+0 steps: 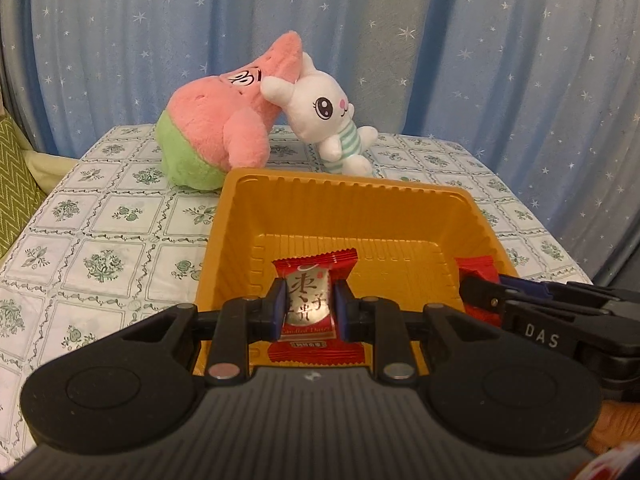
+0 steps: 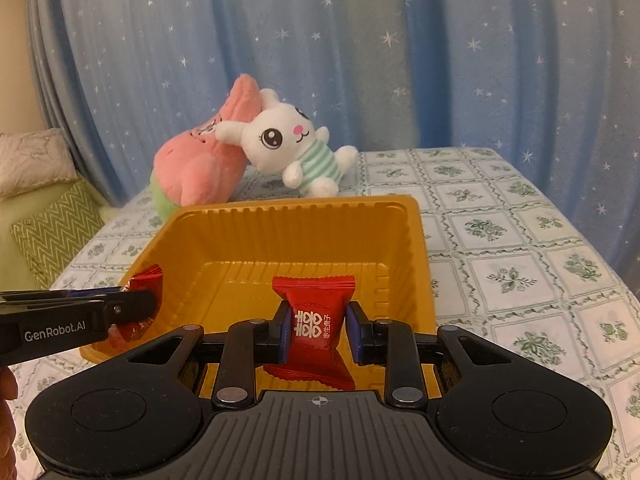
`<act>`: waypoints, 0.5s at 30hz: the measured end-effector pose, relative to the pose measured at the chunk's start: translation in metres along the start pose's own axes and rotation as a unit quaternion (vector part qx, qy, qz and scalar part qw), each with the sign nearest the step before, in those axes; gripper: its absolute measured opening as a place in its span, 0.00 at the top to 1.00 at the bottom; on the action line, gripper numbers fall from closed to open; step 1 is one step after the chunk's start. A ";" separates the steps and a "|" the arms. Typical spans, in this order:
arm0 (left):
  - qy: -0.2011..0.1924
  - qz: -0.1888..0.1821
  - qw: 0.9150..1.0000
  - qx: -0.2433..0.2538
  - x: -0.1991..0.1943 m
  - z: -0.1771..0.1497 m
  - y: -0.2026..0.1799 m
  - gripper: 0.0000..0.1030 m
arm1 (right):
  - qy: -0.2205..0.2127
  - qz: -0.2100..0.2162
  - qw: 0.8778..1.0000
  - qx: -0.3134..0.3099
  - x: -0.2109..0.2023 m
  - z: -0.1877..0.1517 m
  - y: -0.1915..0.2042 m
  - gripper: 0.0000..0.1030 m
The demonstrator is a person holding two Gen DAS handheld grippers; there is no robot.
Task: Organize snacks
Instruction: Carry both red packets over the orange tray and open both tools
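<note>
Two handheld grippers hover side by side over an orange plastic tray [image 1: 224, 216] on a surface covered with a floral tablecloth [image 1: 100, 240], each carrying a wrapped sweet. On the left, the left gripper [image 1: 309, 307] has its blue-padded fingers [image 1: 280, 304] pinching a red candied-date packet [image 1: 310, 280] with a silver label, held above the near part of the tray's bare floor. To its right, the right gripper [image 2: 318, 330] pinches a plain red candy [image 2: 316, 320] printed with white characters, also over the tray's near edge; in the left wrist view that same gripper shows at the right edge, its candy partly hidden. Judging by the empty tray and the two loaded grippers, the step in hand appears to be the delivery of both snacks into the tray, with the task at an early stage. The next move would call for lowering each sweet toward the tray floor and spreading the fingers to let it drop, while keeping the two grippers, which sit close together, from knocking each other or tipping the light tray. Beyond the tray's far rim, a pink and green plush star [image 1: 216, 120] leans against a white plush rabbit [image 1: 324, 120] in a striped shirt; both sit clear of the tray interior. A blue curtain [image 1: 480, 60] with white stars hangs behind, and a green zigzag cushion [image 2: 56, 228] lies off to the left.
</note>
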State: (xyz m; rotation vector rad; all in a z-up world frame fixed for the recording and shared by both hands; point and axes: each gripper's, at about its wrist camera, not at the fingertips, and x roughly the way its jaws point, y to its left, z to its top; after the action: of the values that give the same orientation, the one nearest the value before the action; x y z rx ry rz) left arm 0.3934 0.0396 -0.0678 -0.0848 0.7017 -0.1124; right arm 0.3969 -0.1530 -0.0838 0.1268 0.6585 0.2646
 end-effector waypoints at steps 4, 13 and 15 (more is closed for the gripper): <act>0.001 -0.005 1.000 -0.010 0.009 0.002 0.005 0.78 | 0.009 -0.002 1.000 0.004 0.009 -0.001 -0.001 0.72; 0.002 0.003 1.000 -0.006 0.007 0.000 0.008 0.69 | 0.011 -0.004 1.000 0.009 0.011 0.001 -0.003 0.72; 0.002 0.005 1.000 -0.007 0.006 0.000 0.009 0.69 | 0.010 -0.004 1.000 0.012 0.010 0.001 -0.004 0.72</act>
State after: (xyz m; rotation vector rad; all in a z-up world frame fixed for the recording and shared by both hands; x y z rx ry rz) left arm 0.3985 0.0474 -0.0729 -0.0942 0.7059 -0.0992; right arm 0.4063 -0.1540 -0.0896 0.1442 0.6822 0.2516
